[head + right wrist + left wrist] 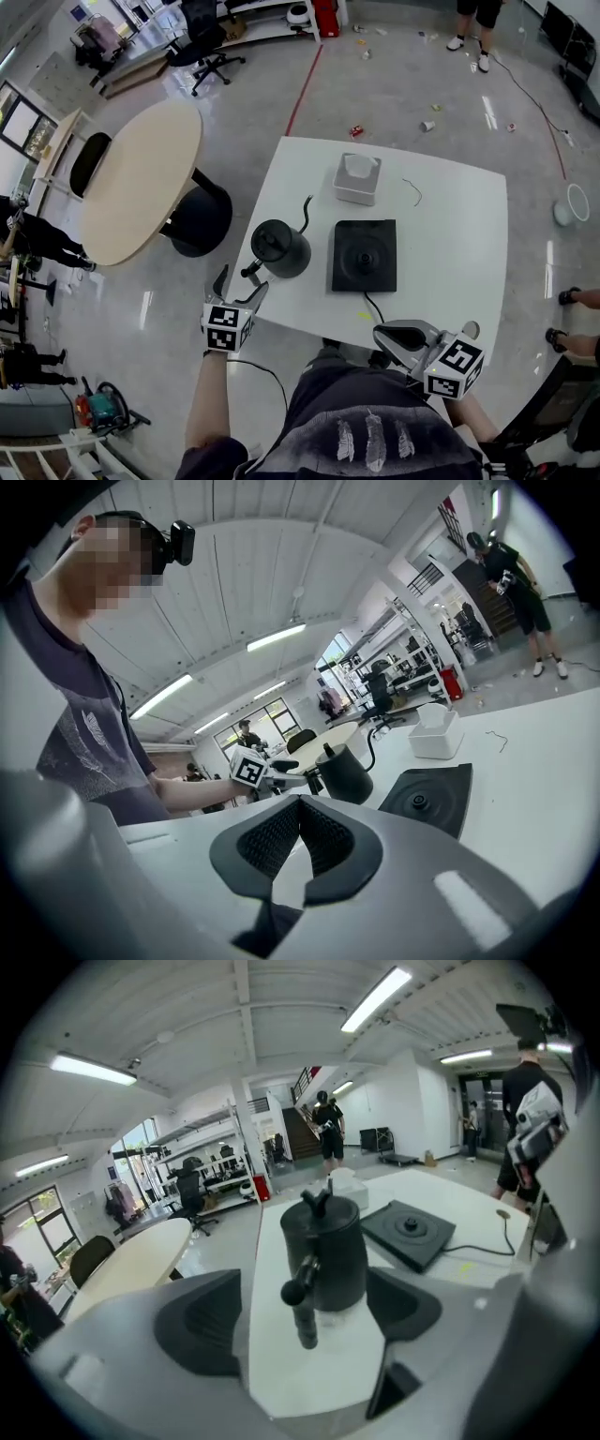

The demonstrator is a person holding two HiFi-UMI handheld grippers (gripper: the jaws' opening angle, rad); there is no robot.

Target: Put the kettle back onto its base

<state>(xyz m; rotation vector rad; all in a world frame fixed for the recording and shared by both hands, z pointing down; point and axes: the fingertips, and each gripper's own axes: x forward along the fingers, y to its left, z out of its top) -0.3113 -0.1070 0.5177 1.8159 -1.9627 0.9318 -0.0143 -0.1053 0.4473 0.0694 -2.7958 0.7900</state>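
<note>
We see the black kettle [281,248] standing upright on the white table [450,216], just left of its flat black base [365,255] and not on it, with a white box [357,178] farther back. Our left gripper [241,283] sits at the table's near left edge with its fingers spread wide; the kettle's handle points toward the gap between them and nothing presses on it. Our right gripper [382,335] hovers at the near right edge, fingers together and empty.
</note>
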